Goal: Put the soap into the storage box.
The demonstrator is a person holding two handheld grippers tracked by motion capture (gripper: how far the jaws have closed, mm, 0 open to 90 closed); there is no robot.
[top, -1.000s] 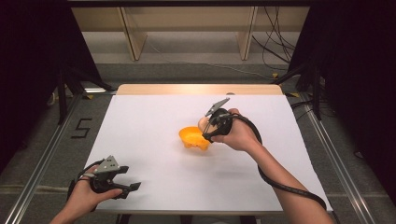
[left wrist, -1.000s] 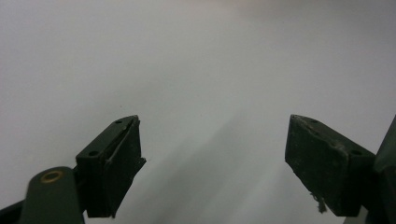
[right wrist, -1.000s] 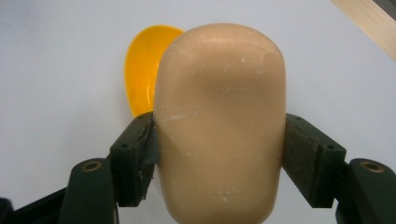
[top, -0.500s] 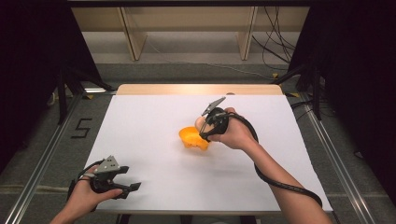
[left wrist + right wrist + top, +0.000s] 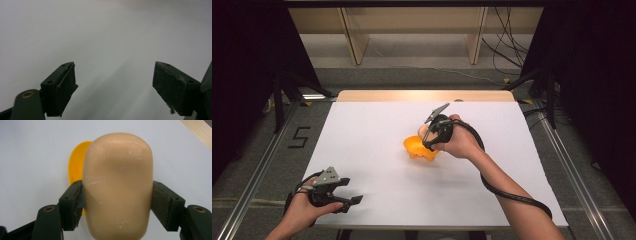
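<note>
A smooth, beige, rounded object [image 5: 117,185] is clamped between the two black jaws of my right gripper [image 5: 117,202], which is shut on it. In the high view the right gripper [image 5: 428,138] holds this beige object [image 5: 422,131] just over an orange bowl [image 5: 418,148] near the middle of the white table. The orange bowl [image 5: 75,167] shows partly behind the beige object in the right gripper view. My left gripper [image 5: 346,199] rests near the table's front left edge, open, and its jaws [image 5: 113,90] have nothing between them.
The white tabletop [image 5: 377,130] has a wooden strip [image 5: 422,95] along its far edge. A black cable [image 5: 507,192] trails along the right forearm. Metal rails [image 5: 252,180] run beside the table, and shelving legs [image 5: 354,42] stand beyond it.
The right gripper with the beige object has shifted slightly left and down toward the orange bowl. The left gripper has stayed in place.
</note>
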